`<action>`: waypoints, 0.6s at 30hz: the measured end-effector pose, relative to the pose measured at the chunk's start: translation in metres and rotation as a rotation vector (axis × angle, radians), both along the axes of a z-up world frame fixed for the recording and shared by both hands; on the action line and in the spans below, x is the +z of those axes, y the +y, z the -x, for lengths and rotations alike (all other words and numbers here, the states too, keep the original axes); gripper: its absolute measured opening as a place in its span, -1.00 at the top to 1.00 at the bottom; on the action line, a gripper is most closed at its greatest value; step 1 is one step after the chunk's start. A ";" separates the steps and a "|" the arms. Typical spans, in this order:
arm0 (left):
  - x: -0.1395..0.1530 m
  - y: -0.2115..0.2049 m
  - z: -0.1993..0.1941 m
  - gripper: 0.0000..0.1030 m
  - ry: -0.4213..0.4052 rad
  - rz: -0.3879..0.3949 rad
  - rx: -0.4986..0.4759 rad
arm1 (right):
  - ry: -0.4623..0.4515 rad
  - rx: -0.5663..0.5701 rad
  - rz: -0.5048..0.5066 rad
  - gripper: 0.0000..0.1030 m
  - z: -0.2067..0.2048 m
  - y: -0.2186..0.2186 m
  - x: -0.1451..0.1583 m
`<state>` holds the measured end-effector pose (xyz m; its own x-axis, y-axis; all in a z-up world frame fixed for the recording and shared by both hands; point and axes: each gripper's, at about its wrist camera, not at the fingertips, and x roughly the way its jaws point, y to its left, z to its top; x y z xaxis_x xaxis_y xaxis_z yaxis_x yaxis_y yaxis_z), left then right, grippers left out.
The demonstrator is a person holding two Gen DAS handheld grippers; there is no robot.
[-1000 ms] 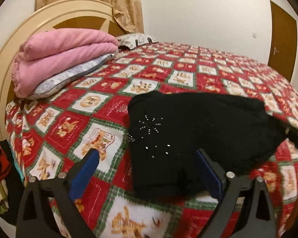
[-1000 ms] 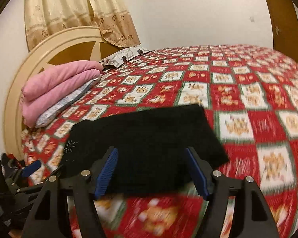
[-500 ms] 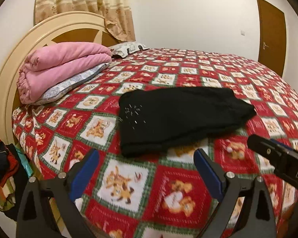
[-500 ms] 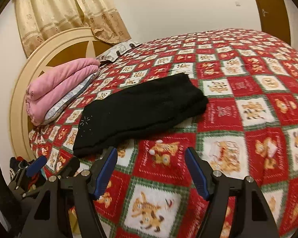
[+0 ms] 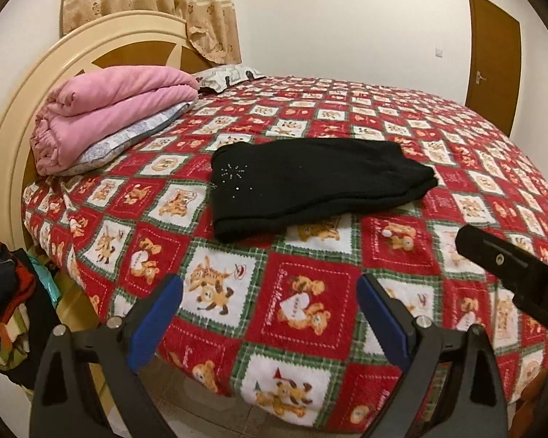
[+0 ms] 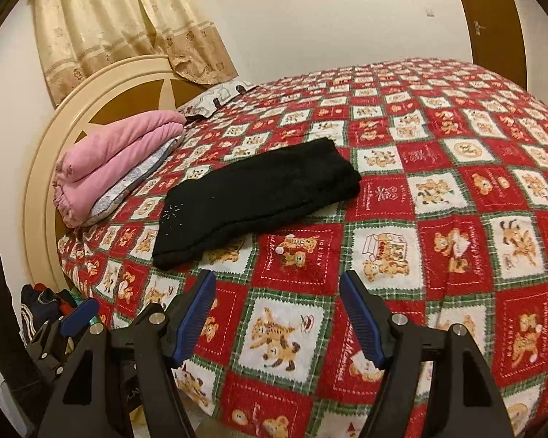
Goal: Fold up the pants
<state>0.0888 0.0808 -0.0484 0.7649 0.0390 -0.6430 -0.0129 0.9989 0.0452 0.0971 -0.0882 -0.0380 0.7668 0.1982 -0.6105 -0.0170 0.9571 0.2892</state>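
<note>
The bed [image 5: 310, 314] carried a red checked bear-print cover. Folded black pants [image 5: 310, 186] lay flat mid-bed. A folded pink blanket [image 5: 109, 109] rested on a pillow [image 5: 128, 138] at far left.

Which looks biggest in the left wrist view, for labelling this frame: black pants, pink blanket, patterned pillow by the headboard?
1. black pants
2. pink blanket, somewhat smaller, though it lies farther from the camera
3. patterned pillow, clearly smallest, and farthest away
</note>
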 end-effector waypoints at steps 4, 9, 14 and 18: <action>0.004 -0.002 0.012 -0.91 -0.021 0.009 -0.021 | -0.013 -0.005 0.008 -0.39 0.013 0.000 0.005; 0.010 -0.007 0.027 -0.91 -0.063 0.000 -0.051 | -0.023 -0.007 0.027 -0.39 0.028 0.001 0.007; 0.016 -0.005 0.038 -0.91 -0.102 -0.010 -0.058 | -0.041 -0.008 0.035 -0.39 0.040 0.003 0.010; 0.017 -0.001 0.043 -0.91 -0.112 0.010 -0.059 | -0.063 -0.010 0.047 -0.39 0.050 0.006 0.013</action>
<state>0.0457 0.0800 -0.0314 0.8326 -0.0143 -0.5537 0.0418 0.9984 0.0370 0.0473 -0.0819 -0.0254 0.8059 0.1626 -0.5693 -0.0240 0.9697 0.2430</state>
